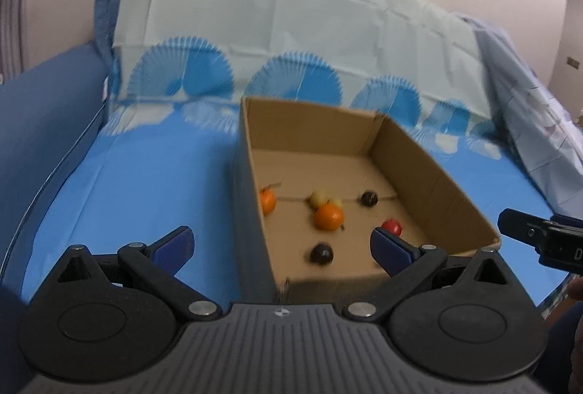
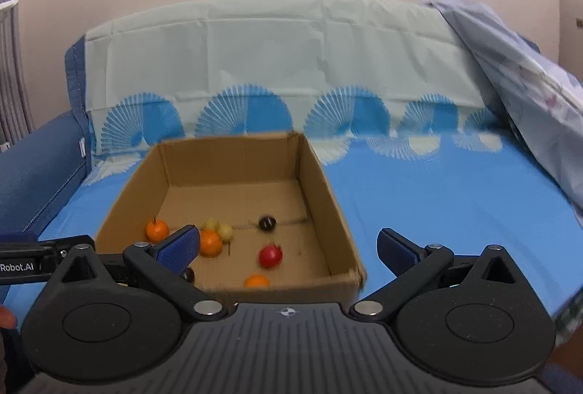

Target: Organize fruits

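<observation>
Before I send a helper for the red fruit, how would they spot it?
On the blue patterned cloth stands an open cardboard box. The red fruit lies on its floor, toward the near right side. It is the only red piece among orange, yellow and dark ones.

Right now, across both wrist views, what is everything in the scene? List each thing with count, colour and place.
cardboard box: one, brown, open-topped, on the blue sheet.
orange fruits: three in the right wrist view, orange, inside the box; one sits at the near wall.
red fruit: one, red, inside the box toward the near right.
dark fruits: two, near-black, inside the box; one mid-floor, one at the near left.
pale yellow fruits: two, yellowish, side by side behind an orange one.
sheet: one, blue with white fan print, covering the sofa.
patterned cloth: one, pale blue-grey, draped at the right.
left gripper: black with blue pads, open, empty.
right gripper: same, open, empty.
</observation>
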Tool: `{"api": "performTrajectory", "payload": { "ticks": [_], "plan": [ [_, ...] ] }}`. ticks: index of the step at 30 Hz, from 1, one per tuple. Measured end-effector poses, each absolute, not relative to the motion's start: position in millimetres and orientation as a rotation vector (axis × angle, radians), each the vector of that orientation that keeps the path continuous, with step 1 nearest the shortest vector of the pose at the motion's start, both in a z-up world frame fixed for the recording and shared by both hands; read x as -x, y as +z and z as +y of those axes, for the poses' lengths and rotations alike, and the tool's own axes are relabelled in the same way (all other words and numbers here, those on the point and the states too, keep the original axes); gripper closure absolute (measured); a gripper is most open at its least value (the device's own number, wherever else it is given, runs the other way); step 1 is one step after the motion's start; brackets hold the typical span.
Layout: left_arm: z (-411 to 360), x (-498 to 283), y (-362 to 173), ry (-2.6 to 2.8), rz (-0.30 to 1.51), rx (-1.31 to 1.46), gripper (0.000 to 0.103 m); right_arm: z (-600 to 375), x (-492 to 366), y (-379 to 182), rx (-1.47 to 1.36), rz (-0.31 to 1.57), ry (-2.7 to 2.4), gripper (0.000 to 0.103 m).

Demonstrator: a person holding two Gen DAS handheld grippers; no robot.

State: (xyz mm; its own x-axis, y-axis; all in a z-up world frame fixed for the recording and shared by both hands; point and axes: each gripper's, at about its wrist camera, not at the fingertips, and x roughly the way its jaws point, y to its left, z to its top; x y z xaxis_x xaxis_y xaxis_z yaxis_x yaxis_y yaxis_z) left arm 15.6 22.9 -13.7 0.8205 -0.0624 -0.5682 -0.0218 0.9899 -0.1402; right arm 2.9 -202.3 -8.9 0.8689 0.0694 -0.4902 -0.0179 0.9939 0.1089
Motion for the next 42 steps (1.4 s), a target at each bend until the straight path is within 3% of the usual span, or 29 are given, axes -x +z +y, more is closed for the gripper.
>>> {"api": "performTrajectory", "payload": {
  "ticks": [42],
  "plan": [
    [2,-41,-34,-0.011,0.703,0.102,0.0,-170,-32,-31,0.0,0.597,0.026,0.001]
  ]
}}
